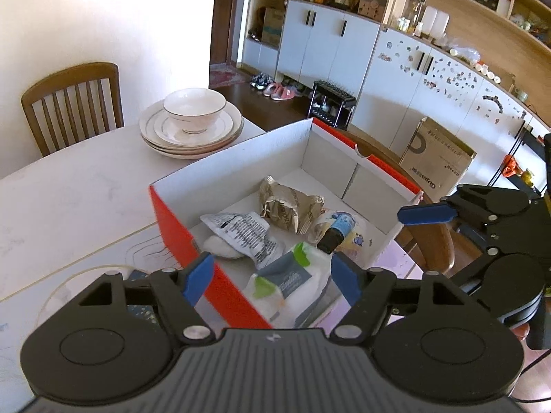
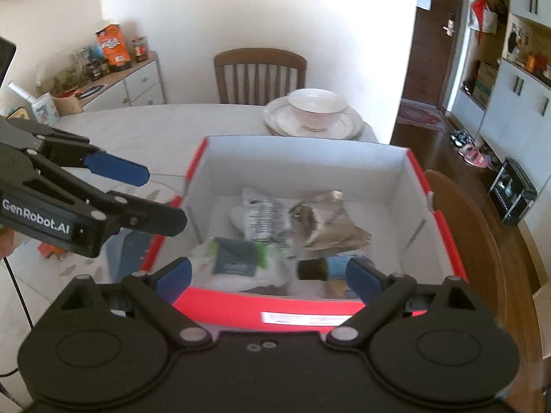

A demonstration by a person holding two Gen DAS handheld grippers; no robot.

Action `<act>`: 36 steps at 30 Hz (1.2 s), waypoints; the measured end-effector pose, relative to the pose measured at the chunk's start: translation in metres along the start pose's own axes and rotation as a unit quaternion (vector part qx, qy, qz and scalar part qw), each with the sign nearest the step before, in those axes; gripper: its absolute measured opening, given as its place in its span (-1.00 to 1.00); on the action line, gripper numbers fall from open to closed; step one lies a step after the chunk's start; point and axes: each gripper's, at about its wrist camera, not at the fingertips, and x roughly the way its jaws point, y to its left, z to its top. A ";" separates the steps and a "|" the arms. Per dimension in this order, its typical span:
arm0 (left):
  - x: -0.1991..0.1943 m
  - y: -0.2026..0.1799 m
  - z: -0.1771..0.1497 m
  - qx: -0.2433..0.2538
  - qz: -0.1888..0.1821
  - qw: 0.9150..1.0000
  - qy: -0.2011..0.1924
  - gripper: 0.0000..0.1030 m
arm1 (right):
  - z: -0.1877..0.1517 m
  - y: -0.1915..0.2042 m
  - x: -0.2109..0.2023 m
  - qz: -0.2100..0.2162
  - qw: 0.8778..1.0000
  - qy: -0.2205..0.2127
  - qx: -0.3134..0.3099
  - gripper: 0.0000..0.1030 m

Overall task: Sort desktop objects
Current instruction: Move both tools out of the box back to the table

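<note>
A red shoebox with a white inside (image 1: 175,230) (image 2: 303,158) stands on the white table. In it lie a crumpled brown wrapper (image 1: 292,206) (image 2: 330,220), a white printed packet (image 1: 244,234) (image 2: 261,216), a wipes pack with green tabs (image 1: 286,275) (image 2: 237,258) and a small dark bottle with a blue label (image 1: 335,232) (image 2: 320,268). My left gripper (image 1: 272,275) (image 2: 162,196) hovers open over the box's near left corner, nothing between its blue pads. My right gripper (image 2: 269,277) hangs open above the near wall, empty; its blue finger (image 1: 427,213) shows beside the box's right end.
A bowl on stacked plates (image 1: 193,120) (image 2: 313,113) sits behind the box. One wooden chair (image 1: 72,103) (image 2: 260,75) stands at the table's far side, another (image 2: 482,241) close to the box's right. A sideboard with jars (image 2: 113,65) is far left.
</note>
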 end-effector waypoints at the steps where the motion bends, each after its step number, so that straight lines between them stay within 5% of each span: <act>1: -0.005 0.003 -0.003 0.000 -0.001 1.000 -0.002 0.45 | 0.000 0.006 0.000 0.002 1.000 -0.001 -0.004 0.87; 9: -0.040 0.031 -0.030 -0.001 -0.003 1.000 -0.010 0.46 | 0.000 0.054 0.006 0.021 0.999 0.004 -0.028 0.87; 21: -0.084 0.095 -0.079 -0.017 0.009 1.000 -0.016 0.94 | 0.001 0.122 0.020 0.030 0.999 0.003 -0.018 0.99; 36: -0.106 0.170 -0.140 -0.001 0.004 1.000 0.011 0.99 | -0.002 0.197 0.046 0.028 0.997 0.020 -0.065 0.99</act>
